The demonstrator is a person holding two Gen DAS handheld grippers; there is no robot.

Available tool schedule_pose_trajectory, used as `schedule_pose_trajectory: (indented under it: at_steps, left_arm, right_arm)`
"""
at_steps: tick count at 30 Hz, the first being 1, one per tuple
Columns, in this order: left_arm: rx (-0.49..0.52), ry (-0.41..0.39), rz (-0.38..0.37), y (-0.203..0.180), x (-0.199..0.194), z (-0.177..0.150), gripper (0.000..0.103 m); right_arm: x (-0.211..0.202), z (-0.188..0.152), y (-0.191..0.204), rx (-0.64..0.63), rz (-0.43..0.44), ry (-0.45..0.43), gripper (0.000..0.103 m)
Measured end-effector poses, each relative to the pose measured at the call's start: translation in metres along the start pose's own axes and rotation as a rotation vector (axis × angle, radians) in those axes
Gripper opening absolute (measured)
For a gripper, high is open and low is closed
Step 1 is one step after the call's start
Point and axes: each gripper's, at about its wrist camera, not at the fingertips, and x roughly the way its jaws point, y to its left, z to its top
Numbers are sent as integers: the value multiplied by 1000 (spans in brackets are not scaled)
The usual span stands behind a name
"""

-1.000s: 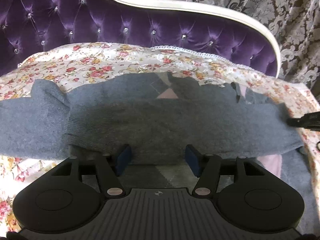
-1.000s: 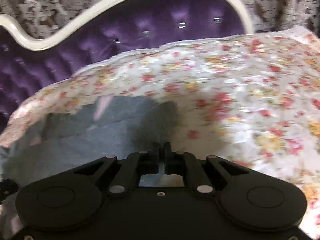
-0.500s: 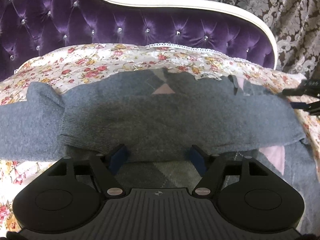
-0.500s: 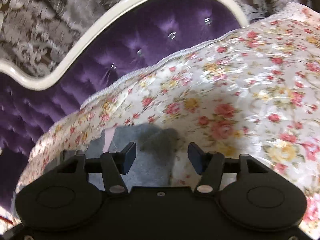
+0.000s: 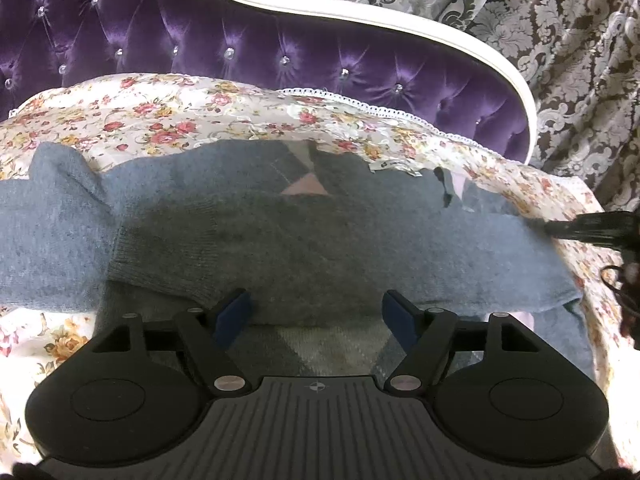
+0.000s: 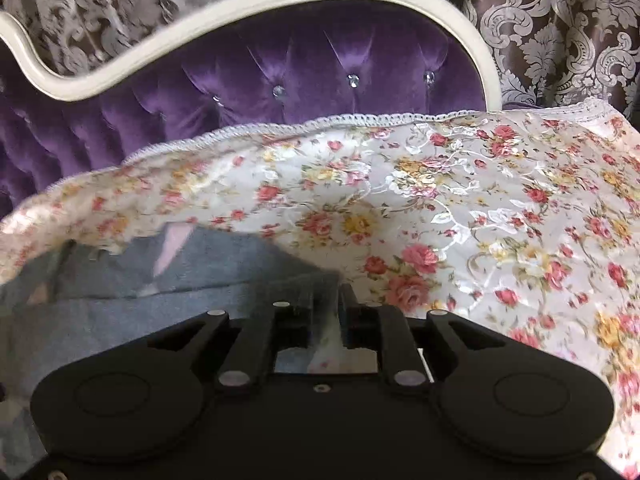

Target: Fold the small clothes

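Note:
A grey-blue knit sweater (image 5: 320, 232) with a pink argyle diamond lies across the floral cover; one sleeve is folded over its body, with the ribbed cuff (image 5: 120, 264) at the left. My left gripper (image 5: 316, 314) hovers over the near hem. Its jaws are opening, the blue pads (image 5: 234, 314) wide apart and pressing on nothing. My right gripper (image 6: 326, 300) sits at the sweater's (image 6: 160, 280) right edge. Its jaws are closing, nearly together, with the grey edge pinched between them. In the left wrist view the right gripper (image 5: 552, 227) touches the sweater's right end.
The floral satin cover (image 6: 480, 220) spreads bare to the right of the sweater. Behind it rises a purple tufted sofa back (image 5: 280, 40) with a white frame (image 5: 400, 20). A patterned curtain (image 5: 560, 40) hangs beyond that. A dark cable (image 5: 616, 280) dangles at the right edge.
My right gripper went from shut to open, then narrowed around the sweater's right edge. My left pads spread a little wider; the sweater lies as before.

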Motion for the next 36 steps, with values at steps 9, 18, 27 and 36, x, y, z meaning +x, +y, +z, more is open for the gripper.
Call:
schedule_pose_trajectory:
  at_steps: [9, 18, 27, 36]
  left_arm:
    - [45, 5, 1, -6, 4, -3, 84]
    - [141, 33, 25, -19, 11, -5, 103]
    - [-15, -154, -33, 39, -52, 23, 103]
    - [-145, -162, 217, 143, -107, 36, 100]
  right_arm:
    - [-36, -53, 20, -183, 0, 62, 54]
    - [-70, -51, -3, -14, -45, -41, 67]
    - [-130, -59, 84, -59, 105, -203, 102]
    - [-113, -97, 156, -88, 163, -132, 102]
